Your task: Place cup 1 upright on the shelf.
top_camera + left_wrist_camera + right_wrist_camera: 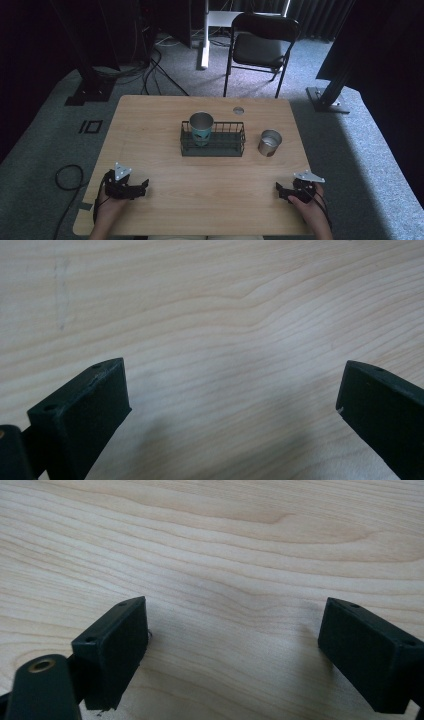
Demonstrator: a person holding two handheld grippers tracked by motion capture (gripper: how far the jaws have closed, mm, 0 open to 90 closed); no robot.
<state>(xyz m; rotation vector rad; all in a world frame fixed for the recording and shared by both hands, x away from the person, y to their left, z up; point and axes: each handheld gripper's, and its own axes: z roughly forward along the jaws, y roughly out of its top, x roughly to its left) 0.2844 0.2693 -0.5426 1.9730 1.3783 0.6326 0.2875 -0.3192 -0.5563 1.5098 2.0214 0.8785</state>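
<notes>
the jaws of the right gripper (pixel 281 190) and of the left gripper (pixel 144 185) are spread wide with nothing held, and the upright steel cup (pixel 269 143) beside the wire basket (pixel 212 149) is found ahead, nearer the right.

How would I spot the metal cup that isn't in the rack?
Find the black wire basket mid-table. Just right of it, on bare wood, stands the metal cup. Unlike the teal-labelled cup inside the basket, it is plain silver and shorter.
</notes>
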